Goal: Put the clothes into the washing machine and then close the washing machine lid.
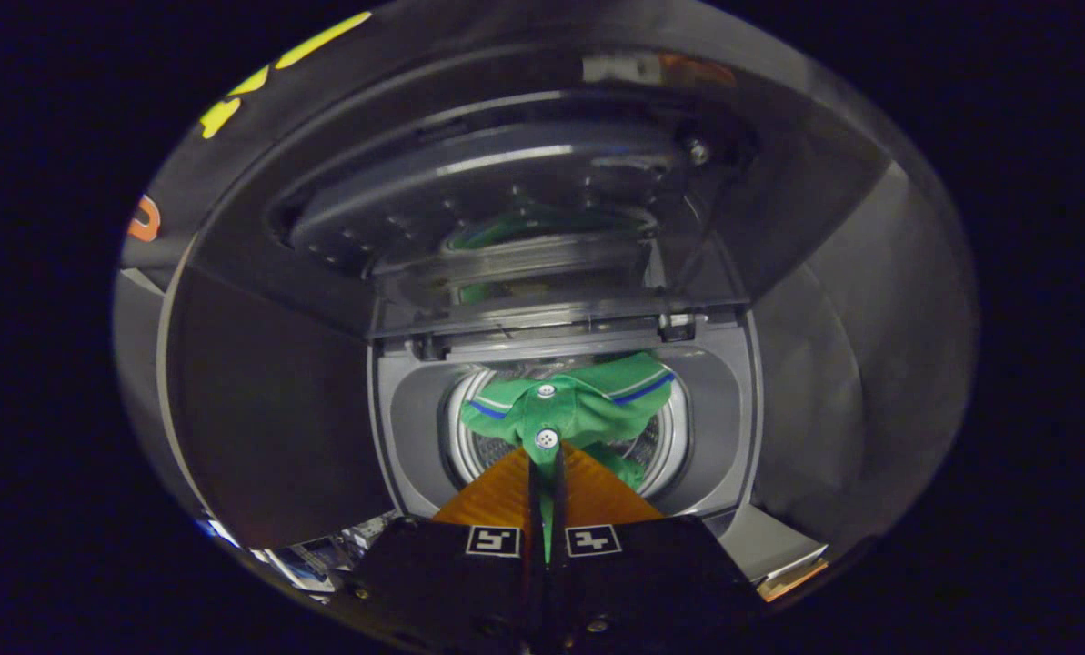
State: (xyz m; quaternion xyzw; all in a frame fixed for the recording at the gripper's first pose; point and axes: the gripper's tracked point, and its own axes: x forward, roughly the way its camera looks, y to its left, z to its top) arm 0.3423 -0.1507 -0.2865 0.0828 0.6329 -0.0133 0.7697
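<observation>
- Tool (547,464): its two fingers are pressed nearly together and pinch a fold of the green shirt (578,405) by the button placket; a strip of green shows in the thin gap between them.
- Shirt hangs just ahead of the fingertips, bunched over the round mouth of the drum (665,446). Part of it looks to dip inside; how much is already below the rim I cannot tell.
- Washing machine (415,409) sits directly ahead; its lid (506,191) stands raised behind the opening, with a green reflection in its glass.
- Step in hand, as I judge it: lowering the shirt into the drum.
- To do it well: keep the pinch firm until the bulk of the cloth is past the rim, centre the tool over the opening, then spread the fingers.
- Check that no sleeve or collar drapes on the rim; stray cloth there would likely catch under the lid.
- Lid closing is not yet done.
</observation>
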